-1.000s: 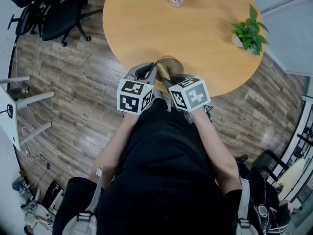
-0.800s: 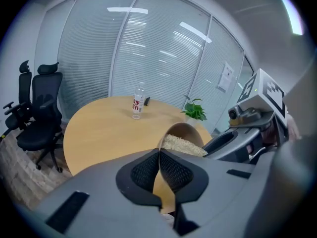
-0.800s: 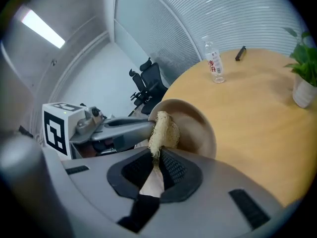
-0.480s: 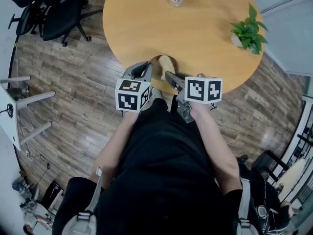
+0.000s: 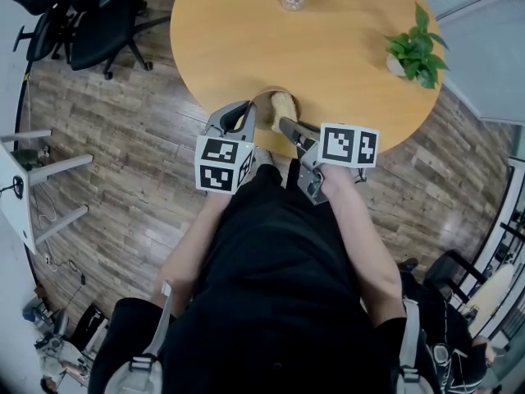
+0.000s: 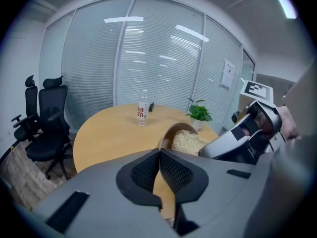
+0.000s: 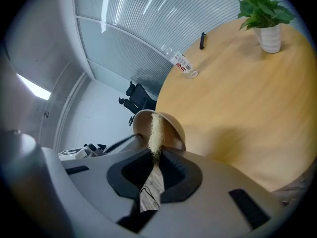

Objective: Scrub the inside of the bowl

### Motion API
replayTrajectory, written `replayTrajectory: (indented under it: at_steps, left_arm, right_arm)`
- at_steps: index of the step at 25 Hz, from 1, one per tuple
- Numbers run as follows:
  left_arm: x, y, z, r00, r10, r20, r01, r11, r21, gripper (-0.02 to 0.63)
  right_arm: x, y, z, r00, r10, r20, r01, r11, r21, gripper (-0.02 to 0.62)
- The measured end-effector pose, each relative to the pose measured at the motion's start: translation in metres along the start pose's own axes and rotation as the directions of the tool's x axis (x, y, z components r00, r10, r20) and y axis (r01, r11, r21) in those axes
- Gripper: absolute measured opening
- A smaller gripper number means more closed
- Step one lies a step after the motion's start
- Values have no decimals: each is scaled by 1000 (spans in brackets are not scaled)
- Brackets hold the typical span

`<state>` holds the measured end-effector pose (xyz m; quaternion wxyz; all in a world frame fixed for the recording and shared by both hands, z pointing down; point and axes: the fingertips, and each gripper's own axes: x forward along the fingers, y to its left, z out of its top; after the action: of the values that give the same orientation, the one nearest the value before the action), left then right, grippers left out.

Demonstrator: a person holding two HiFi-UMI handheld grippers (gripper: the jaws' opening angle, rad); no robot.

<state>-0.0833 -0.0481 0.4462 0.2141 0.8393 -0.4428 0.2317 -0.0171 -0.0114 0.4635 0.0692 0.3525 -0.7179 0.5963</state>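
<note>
Between the tips of the left hand-held gripper (image 6: 159, 151), pinched by its rim, the bowl (image 6: 167, 135) tilts at the bench (image 6: 109, 138) edge. The right hand-held gripper (image 7: 154, 152) pinches the scrubber (image 7: 155, 128) inside it; hard strokes could wrench the rim free.

My left tool (image 6: 159, 152) and right tool (image 7: 154, 155): matt grey plastic; pads (image 6: 146, 172) black, cross-textured. The bowl (image 6: 167, 133) is matt tan and looks wooden. The scrubber (image 6: 187, 142) is rough, fibrous, straw-coloured. The table (image 5: 328, 48) has a smooth satin wood look; the floor (image 5: 139, 154) is wood planks, slightly glossy.
</note>
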Motion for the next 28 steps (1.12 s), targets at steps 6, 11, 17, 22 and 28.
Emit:
replayTrajectory:
  at_steps: [6, 11, 17, 22, 28]
  left_arm:
    - [5, -19, 4, 1000, -26, -8, 26, 993, 119, 18]
    - [4, -20, 4, 999, -34, -14, 35, 992, 119, 17]
    - [4, -19, -1, 1000, -17, -26, 21, 991, 133, 17]
    - [6, -11, -7, 997, 9, -70, 0, 991, 134, 17]
    - [10, -11, -14, 994, 2, -108, 9, 995, 101, 18]
  right_arm:
    - [5, 10, -6, 996, -21, -91, -3, 966, -260, 40]
    - [9, 5, -27, 956, -207, -207, 23, 760, -650, 40]
    - [9, -5, -46, 907, -271, -323, -18, 740, -673, 40]
    - [4, -7, -33, 893, -410, -185, 65, 525, -849, 40]
    - [-3, -7, -2, 775, -597, 208, 130, -172, -977, 40]
